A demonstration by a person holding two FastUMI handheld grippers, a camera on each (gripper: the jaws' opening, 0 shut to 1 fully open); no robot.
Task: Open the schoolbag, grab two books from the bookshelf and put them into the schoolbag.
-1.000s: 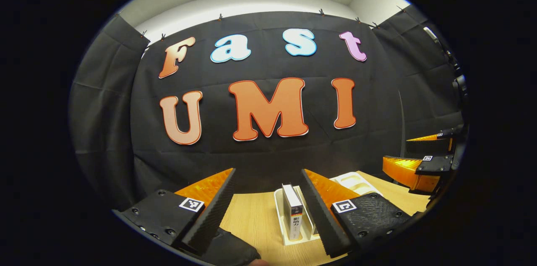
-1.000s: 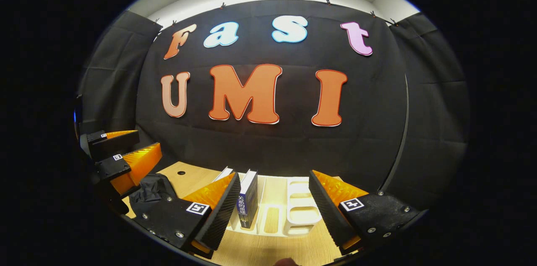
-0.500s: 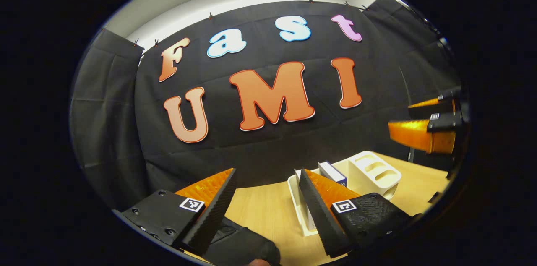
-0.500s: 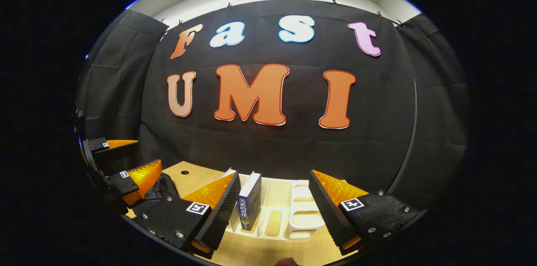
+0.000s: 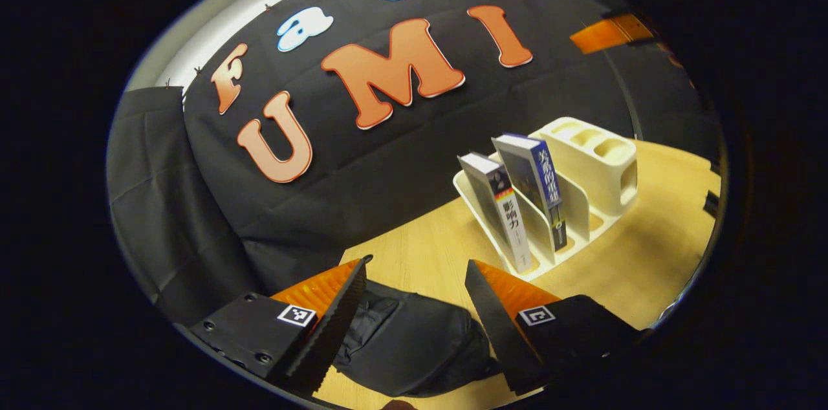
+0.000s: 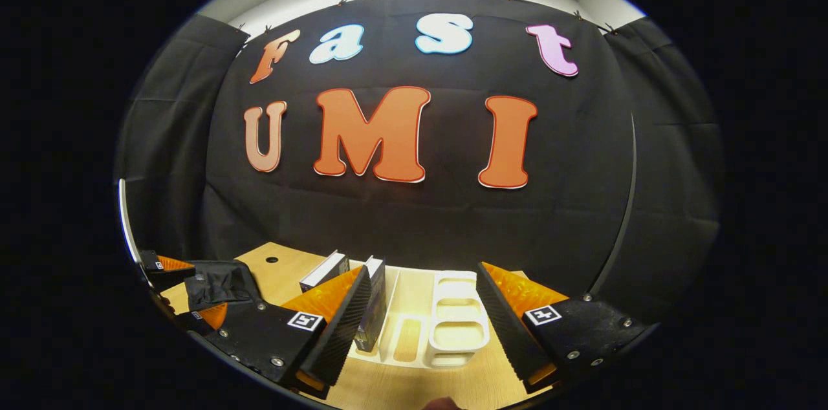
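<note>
Between the spread fingers of the left hand-held gripper (image 5: 414, 326), the black schoolbag (image 5: 414, 348) lies at the table (image 5: 634, 268) near edge. Farther right, two books (image 5: 527, 193) stand in the white bookshelf (image 5: 592, 167). The right hand-held gripper (image 6: 420, 326) hangs open before it.

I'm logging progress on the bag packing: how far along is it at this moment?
Nothing looks finished. Both books, the white-spined book and the blue book, stand in the white book rack on the wooden table. In hand: the open left gripper hovers over the black schoolbag; I cannot tell whether the bag is open. The right gripper, open and empty, faces the rack. Left: open it, move both books.
</note>
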